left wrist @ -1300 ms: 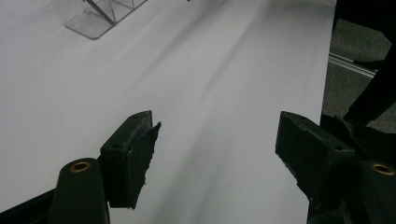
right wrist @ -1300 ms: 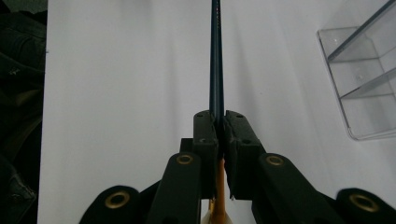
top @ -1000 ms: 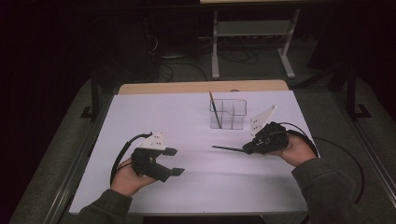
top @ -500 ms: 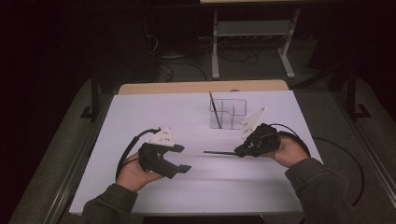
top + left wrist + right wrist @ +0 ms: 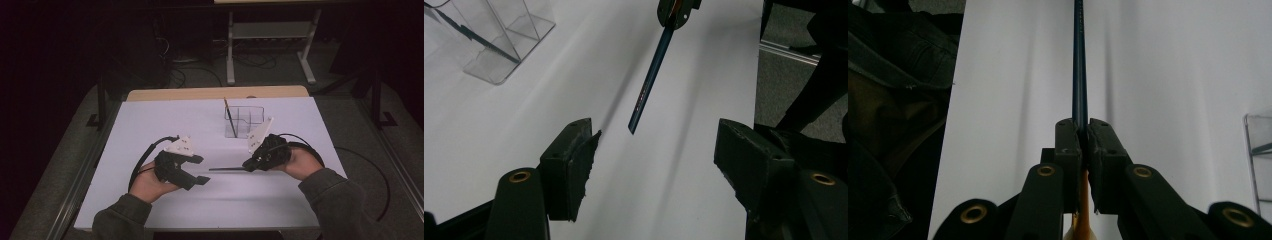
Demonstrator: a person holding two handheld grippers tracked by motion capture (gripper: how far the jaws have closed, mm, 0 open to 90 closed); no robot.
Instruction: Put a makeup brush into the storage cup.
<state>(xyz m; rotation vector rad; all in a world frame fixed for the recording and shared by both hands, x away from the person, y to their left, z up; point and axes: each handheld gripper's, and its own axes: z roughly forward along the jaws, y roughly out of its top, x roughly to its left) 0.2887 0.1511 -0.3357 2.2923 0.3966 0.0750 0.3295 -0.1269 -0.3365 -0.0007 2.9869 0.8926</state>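
A glossy dark-blue pencil point(image 5: 649, 82), a clear smooth plastic holder point(image 5: 499, 35), a matt white table point(image 5: 150, 125).

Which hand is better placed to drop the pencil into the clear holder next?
Right. The right gripper is already shut on the dark pencil and sits just in front of the clear holder. The left gripper, jaws open and just closing slightly, is empty and farther away.

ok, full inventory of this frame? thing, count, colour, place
pencil: 1, dark blue, level above the table, held in the right hand-held gripper
second pencil: 1, dark, leaning in the organiser
organiser: 1, clear acrylic, far centre of the table
table: 1, white top
metal stand: 1, grey, floor behind the table
left hand-held gripper: 1, black, open, jaws toward the pencil's free end
right hand-held gripper: 1, black, shut on pencil
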